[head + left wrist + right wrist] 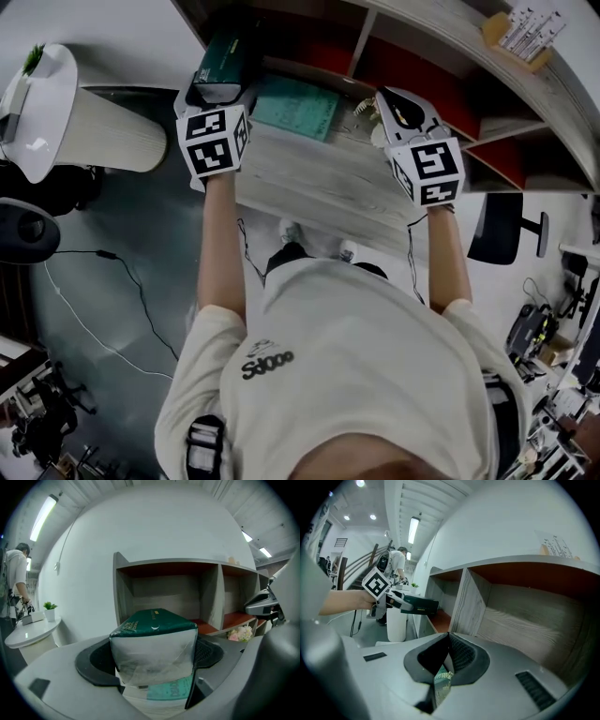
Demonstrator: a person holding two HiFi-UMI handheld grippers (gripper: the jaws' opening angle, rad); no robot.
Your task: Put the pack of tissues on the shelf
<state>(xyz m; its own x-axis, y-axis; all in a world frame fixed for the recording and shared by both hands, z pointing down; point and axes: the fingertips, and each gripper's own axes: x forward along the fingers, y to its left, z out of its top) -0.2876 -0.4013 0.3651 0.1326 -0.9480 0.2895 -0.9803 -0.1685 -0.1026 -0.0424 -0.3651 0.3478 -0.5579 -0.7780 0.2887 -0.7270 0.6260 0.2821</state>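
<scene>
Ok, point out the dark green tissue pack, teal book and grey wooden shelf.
Dark green tissue pack (154,620): left gripper view, green top face.
Teal book (296,108): head view, cover centre.
Grey wooden shelf (213,597): left gripper view, upright divider.

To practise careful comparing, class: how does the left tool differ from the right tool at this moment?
The left tool has its jaws spread round the green pack of tissues; the right tool has its jaws together, holding nothing. The left tool faces the shelf's end compartment; the right tool faces one further right. Both carry a marker cube and point at the shelf.
</scene>
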